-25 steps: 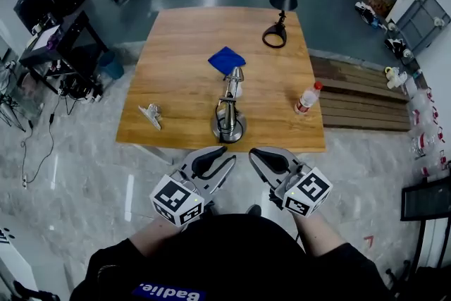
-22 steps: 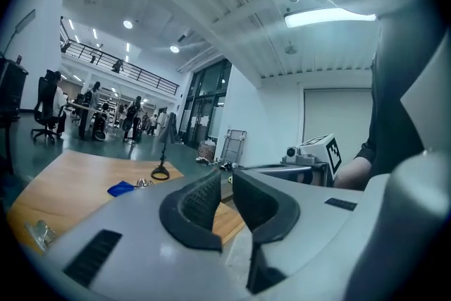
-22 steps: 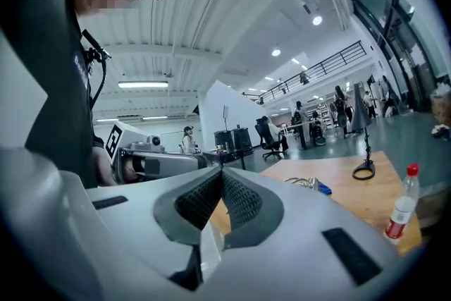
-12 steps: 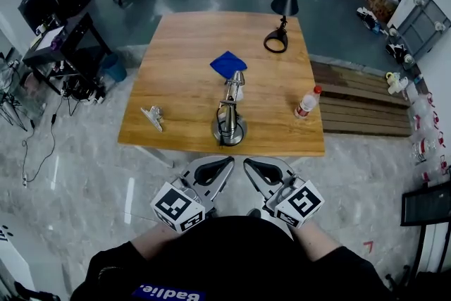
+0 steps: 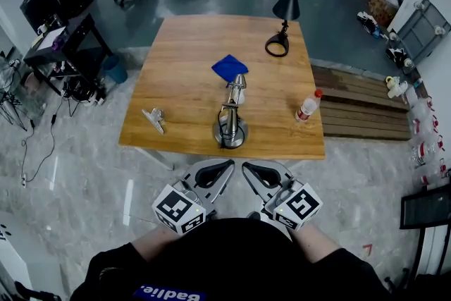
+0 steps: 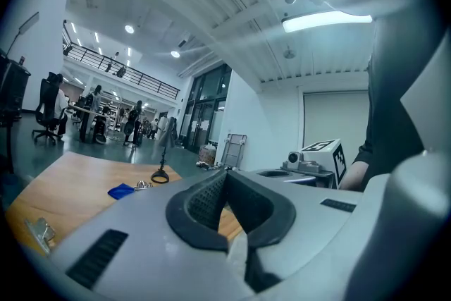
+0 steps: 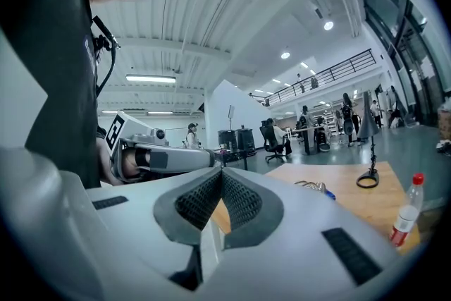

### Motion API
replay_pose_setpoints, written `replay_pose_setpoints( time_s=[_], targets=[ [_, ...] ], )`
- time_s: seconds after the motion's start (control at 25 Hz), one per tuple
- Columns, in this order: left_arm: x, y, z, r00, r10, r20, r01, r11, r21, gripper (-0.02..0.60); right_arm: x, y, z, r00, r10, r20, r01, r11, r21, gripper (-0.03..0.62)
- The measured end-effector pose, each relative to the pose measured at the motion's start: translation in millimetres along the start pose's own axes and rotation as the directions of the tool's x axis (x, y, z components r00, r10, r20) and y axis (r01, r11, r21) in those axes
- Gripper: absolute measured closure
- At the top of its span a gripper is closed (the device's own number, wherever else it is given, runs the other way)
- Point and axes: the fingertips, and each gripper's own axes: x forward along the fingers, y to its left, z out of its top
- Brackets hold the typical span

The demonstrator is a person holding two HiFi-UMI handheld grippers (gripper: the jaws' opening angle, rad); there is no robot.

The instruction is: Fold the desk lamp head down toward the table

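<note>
Since a second ago both tools have drawn back toward the body and closer together, short of the wooden tabletop (image 5: 176,95). The left tool (image 5: 213,173) had its jaws slightly apart and now has them meeting on nothing. The right tool (image 5: 259,173) is likewise closed and empty. The black cone-shaded desk lamp (image 5: 285,7) stands beyond and right of the blue folded cloth (image 5: 229,68) with its head raised. A silver round-based article (image 5: 230,125), kind unclear, sits nearer than the cloth. Judgement: neither tool is near the lamp, and its head isn't down.

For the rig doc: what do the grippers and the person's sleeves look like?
Left gripper and right gripper match: light grey shells, black ribbed pads, each with a white cube bearing black square markers. The person wears a black top.
</note>
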Motion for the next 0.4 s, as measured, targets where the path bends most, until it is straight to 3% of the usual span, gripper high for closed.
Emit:
replay_pose_setpoints(
  time_s=[0.4],
  targets=[
    [-1.1,0.1,-3.7,1.0,0.007,-0.01,-0.007,1.0,0.001,0.574,-0.1,1.9,-2.4,1.0,0.002,-0.009,-0.002,1.0,0.002,0.589]
  ],
)
